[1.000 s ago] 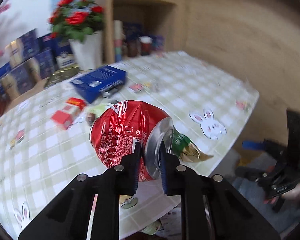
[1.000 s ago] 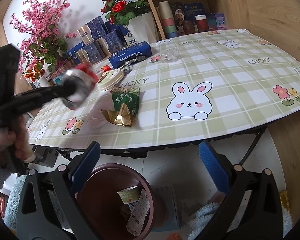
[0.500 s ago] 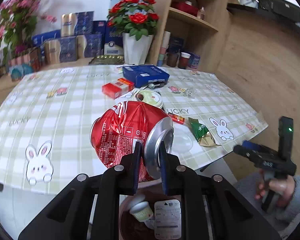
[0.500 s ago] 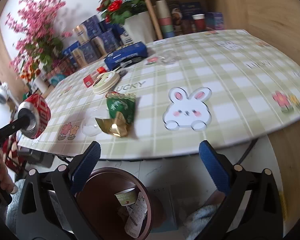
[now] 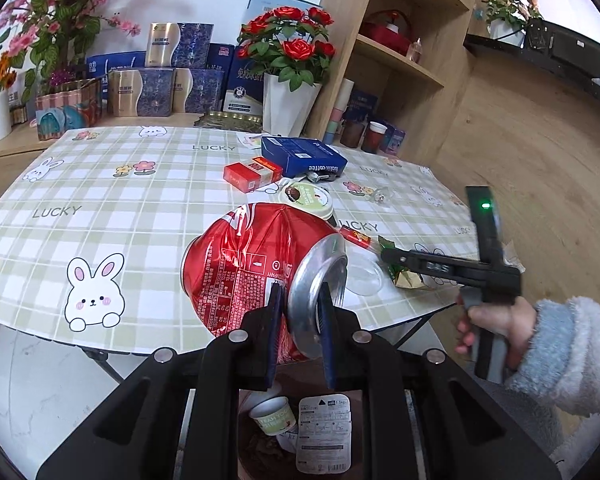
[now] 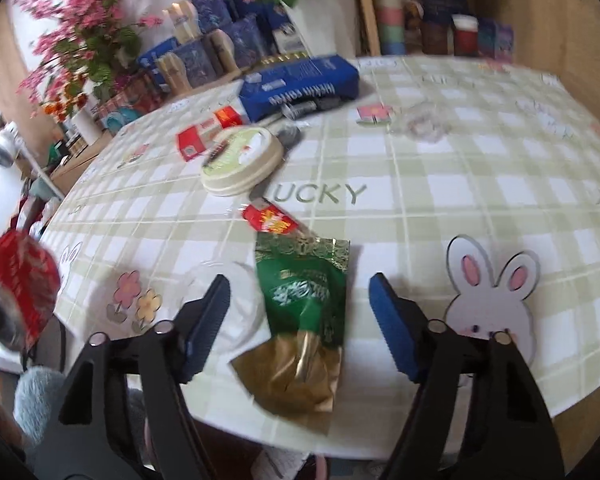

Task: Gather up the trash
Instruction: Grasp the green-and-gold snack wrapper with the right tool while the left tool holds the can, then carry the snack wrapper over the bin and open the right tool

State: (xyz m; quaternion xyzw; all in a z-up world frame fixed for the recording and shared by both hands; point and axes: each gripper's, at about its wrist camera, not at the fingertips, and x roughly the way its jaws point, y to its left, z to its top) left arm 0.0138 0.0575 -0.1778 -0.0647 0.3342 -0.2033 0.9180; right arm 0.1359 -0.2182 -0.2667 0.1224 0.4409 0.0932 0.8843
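Can (image 5: 260, 264) pinched in left gripper (image 5: 300, 312) above bin (image 5: 260, 440) | right gripper (image 6: 300, 312) wide, straddling green wrapper (image 6: 304, 292) at near table (image 6: 460, 200) edge

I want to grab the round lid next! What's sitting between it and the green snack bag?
In the right wrist view, a small red wrapper lies between the round lid and the green snack bag.
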